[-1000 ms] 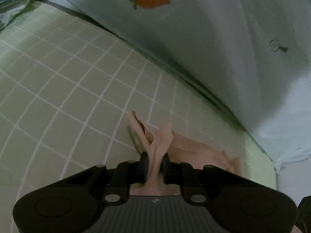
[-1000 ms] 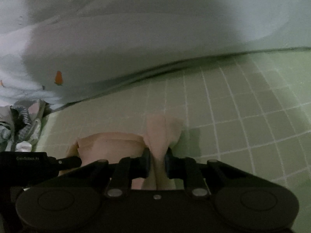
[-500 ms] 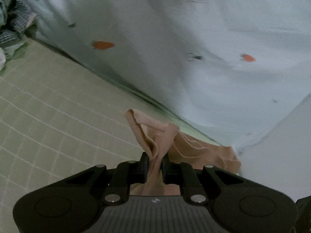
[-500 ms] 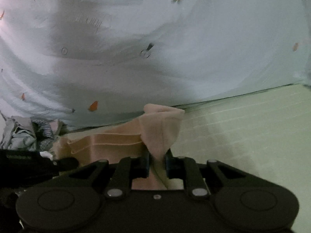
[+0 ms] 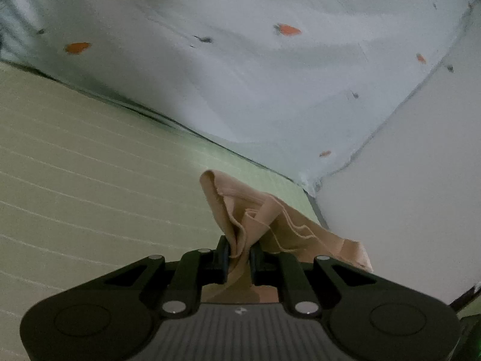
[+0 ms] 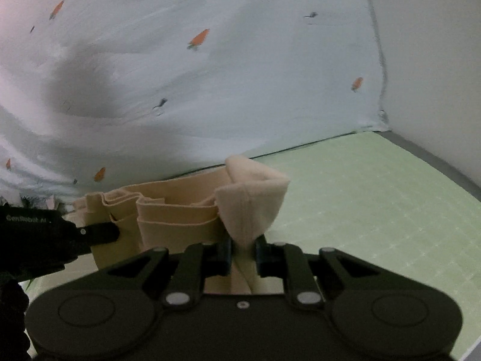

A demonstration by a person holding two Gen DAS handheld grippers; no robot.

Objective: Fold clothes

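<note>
A peach-coloured garment (image 5: pixel 270 225) hangs in the air between both grippers, above a pale green checked bed sheet (image 5: pixel 90 186). My left gripper (image 5: pixel 240 255) is shut on a bunched corner of the garment, whose edge sticks up past the fingers. My right gripper (image 6: pixel 243 248) is shut on the other corner of the same garment (image 6: pixel 180 210), whose folded hems stretch left toward the left gripper's black body (image 6: pixel 45 237). The cloth below the jaws is hidden.
A white duvet with small orange carrot prints (image 6: pixel 210 75) is heaped along the far side of the bed. A plain white wall (image 6: pixel 436 75) rises on the right beside the bed edge (image 6: pixel 436 159). A few crumpled clothes (image 6: pixel 39 201) show at the far left.
Both grippers have risen and moved toward the duvet and wall, lifting the peach garment off the sheet. It now hangs stretched between them. The grips stayed shut.
</note>
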